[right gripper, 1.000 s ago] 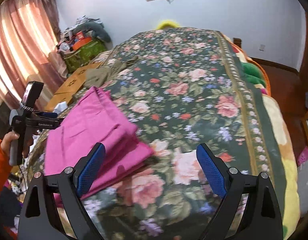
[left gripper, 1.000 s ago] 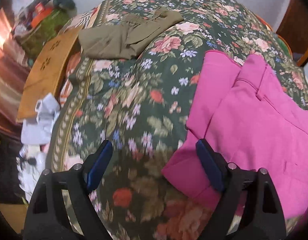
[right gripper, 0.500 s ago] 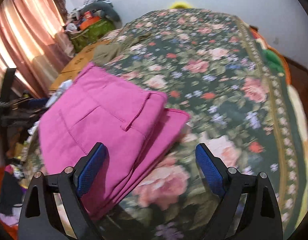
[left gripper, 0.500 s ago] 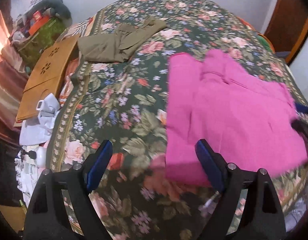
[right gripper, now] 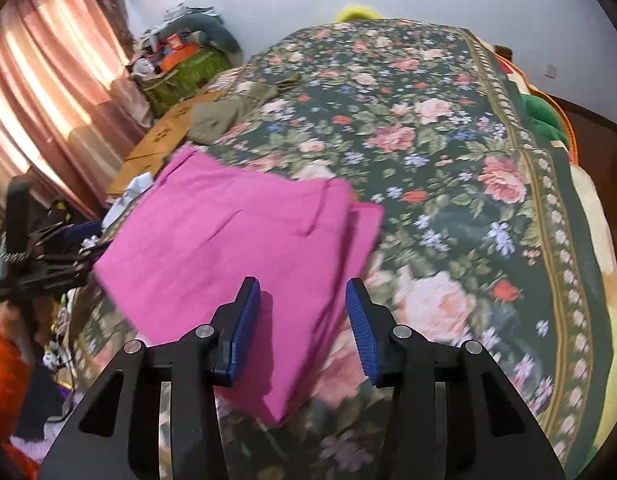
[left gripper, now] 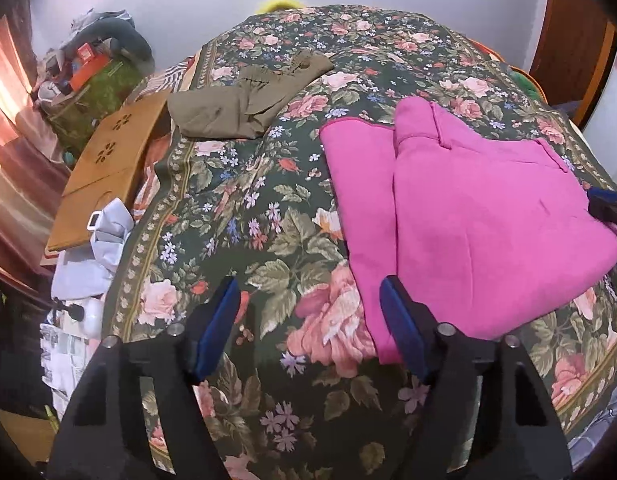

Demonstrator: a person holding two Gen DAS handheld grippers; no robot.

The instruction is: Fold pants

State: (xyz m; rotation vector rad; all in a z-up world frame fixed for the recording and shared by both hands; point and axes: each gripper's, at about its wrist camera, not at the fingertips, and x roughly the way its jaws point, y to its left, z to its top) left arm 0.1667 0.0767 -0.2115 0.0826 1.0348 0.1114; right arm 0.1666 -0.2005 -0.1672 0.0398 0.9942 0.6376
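The bright pink cloth pants lie on the dark green bed cover with big pink roses. They are near the front edge of the bed, already folded over so that one layer sits on top of another. A strip of the lower layer sticks out along one side.

The left gripper with black arms and blue pads is wide open and holds nothing. It hangs over the bed cover, with one blue pad just over the near edge of the pants.

The right gripper with black arms and blue pads is open too, but its pads stand closer together. It holds nothing. It hangs right over the near part of the pants, and I cannot tell if it touches the cloth.

I think the next step is one more fold, or a last tidy-up. To do it well, each gripper should go down low to one near corner and pinch all the layers at once, not just the top one. Both should lift at the same height and move at the same speed, so the pants do not twist. The fold should land with its edges lined up.

A folded olive brown piece of clothing lies farther back on the bed, well apart. It is not in the way.
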